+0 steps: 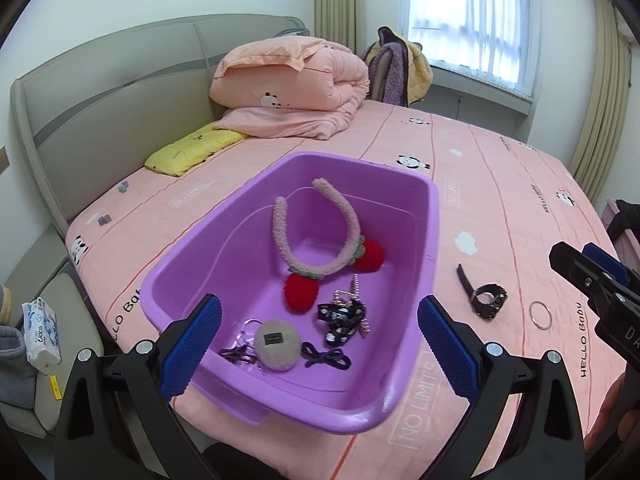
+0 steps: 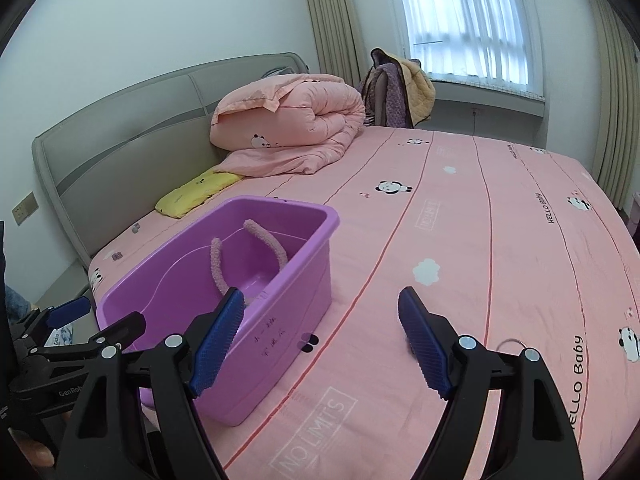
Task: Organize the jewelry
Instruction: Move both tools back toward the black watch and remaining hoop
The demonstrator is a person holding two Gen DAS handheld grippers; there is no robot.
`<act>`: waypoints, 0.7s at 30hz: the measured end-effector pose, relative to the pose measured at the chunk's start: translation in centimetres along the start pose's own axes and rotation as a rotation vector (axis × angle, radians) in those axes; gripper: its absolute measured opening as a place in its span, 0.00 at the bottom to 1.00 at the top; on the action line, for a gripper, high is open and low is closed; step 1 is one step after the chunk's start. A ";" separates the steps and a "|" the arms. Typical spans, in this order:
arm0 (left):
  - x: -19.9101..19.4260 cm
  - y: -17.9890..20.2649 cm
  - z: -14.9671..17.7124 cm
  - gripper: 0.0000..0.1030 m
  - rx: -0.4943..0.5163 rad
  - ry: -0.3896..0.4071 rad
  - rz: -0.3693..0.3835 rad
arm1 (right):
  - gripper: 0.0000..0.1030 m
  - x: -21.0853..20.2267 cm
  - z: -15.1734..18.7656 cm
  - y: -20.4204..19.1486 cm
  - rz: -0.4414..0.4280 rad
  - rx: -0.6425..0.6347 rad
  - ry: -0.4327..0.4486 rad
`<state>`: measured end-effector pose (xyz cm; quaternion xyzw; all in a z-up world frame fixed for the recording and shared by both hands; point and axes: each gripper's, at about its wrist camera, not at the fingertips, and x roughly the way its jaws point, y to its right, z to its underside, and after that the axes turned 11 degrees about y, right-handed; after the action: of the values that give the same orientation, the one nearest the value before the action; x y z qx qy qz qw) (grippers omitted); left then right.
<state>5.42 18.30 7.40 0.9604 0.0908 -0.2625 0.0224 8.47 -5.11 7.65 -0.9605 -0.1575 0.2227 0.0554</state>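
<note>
A purple plastic bin (image 1: 430, 216) stands on the pink bed. Inside lie a fluffy headband with red strawberries (image 1: 316, 240), a grey pom-pom keyring (image 1: 277, 345), black bows and a beaded chain. A black watch (image 1: 486, 297) and a thin ring (image 1: 540, 315) lie on the sheet right of the bin. My left gripper (image 1: 320, 348) hangs open over the bin's near end, nothing between its pads. My right gripper (image 2: 322, 344) is open above the sheet beside the bin (image 2: 280, 292), holding nothing; the ring (image 2: 511, 343) peeks out behind its right finger. The watch is hidden in the right wrist view.
A folded pink duvet (image 1: 292, 84) and a yellow pillow (image 1: 192, 152) lie by the grey headboard. A chair draped with clothes (image 1: 400, 68) stands past the bed near the window. A tissue pack (image 1: 40, 332) sits on the bedside unit at left.
</note>
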 end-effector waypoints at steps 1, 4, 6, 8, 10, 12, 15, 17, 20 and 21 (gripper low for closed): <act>-0.1 0.4 0.1 0.94 0.001 0.000 0.008 | 0.74 -0.5 0.1 0.7 0.009 0.010 0.004; -0.6 1.9 0.1 0.94 0.010 0.001 0.036 | 0.74 -1.6 0.2 2.2 0.036 0.027 0.016; -0.9 3.1 0.2 0.94 0.019 0.002 0.059 | 0.74 -2.4 0.4 3.4 0.054 0.039 0.025; -1.1 4.2 0.2 0.94 0.027 0.004 0.078 | 0.74 -3.3 0.7 4.6 0.072 0.056 0.031; -1.4 5.4 0.3 0.94 0.037 0.006 0.101 | 0.74 -4.2 1.0 5.9 0.092 0.075 0.040; -1.7 6.6 0.5 0.94 0.049 0.008 0.119 | 0.74 -5.1 1.5 7.2 0.114 0.093 0.047; -1.9 8.2 0.9 0.94 0.060 0.009 0.143 | 0.74 -6.4 2.4 9.5 0.150 0.116 0.047; -1.9 9.4 1.3 0.94 0.066 0.003 0.161 | 0.74 -7.2 3.2 11.0 0.179 0.130 0.046; -1.5 11.1 2.1 0.94 0.072 -0.016 0.188 | 0.74 -8.0 4.6 13.1 0.225 0.145 0.031; -1.4 11.5 2.4 0.94 0.074 -0.023 0.193 | 0.74 -8.3 5.1 13.8 0.237 0.154 0.024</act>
<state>5.24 6.53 6.02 0.9618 -0.0120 -0.2731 0.0130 2.99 -20.69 4.02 -0.9679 -0.0247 0.2276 0.1040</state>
